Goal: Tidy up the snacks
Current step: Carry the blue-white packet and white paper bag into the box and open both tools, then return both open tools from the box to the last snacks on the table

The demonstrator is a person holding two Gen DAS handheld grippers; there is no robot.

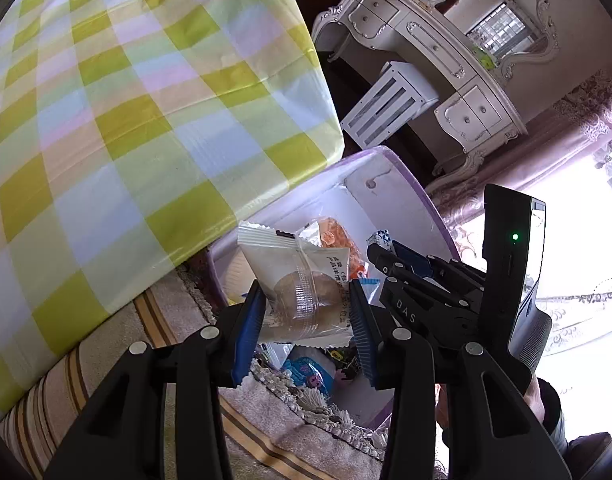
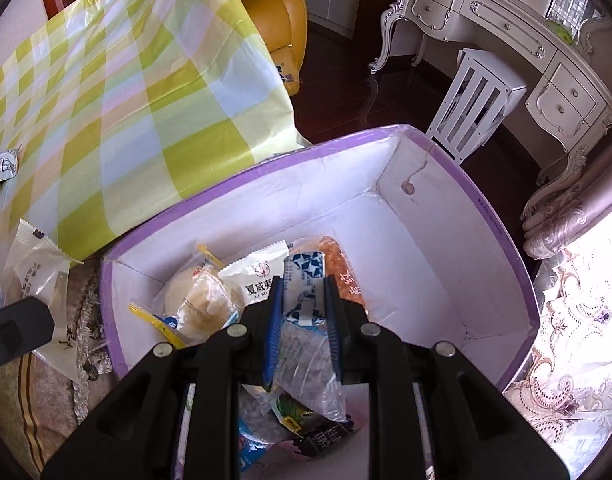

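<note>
My left gripper [image 1: 306, 312] is shut on a white-wrapped round pastry [image 1: 302, 288] and holds it above the near edge of a purple-rimmed white box [image 1: 389, 168]. The same pastry shows at the left of the right wrist view [image 2: 34, 280]. My right gripper [image 2: 304, 320] is shut on a clear packet with a blue-and-white label [image 2: 304, 280], held over the inside of the box [image 2: 445, 240]. Several snack packets lie in the box: a round bun [image 2: 202, 300], a white packet [image 2: 258, 276], an orange one [image 2: 341, 268].
A table with a yellow-green checked cloth [image 2: 126, 100] stands left of the box; a small packet [image 2: 4, 166] lies on it. The box sits on a striped, fringed rug [image 1: 106, 360]. A white dresser [image 2: 525, 52], white stool [image 2: 477, 100] and yellow armchair [image 2: 274, 12] stand behind.
</note>
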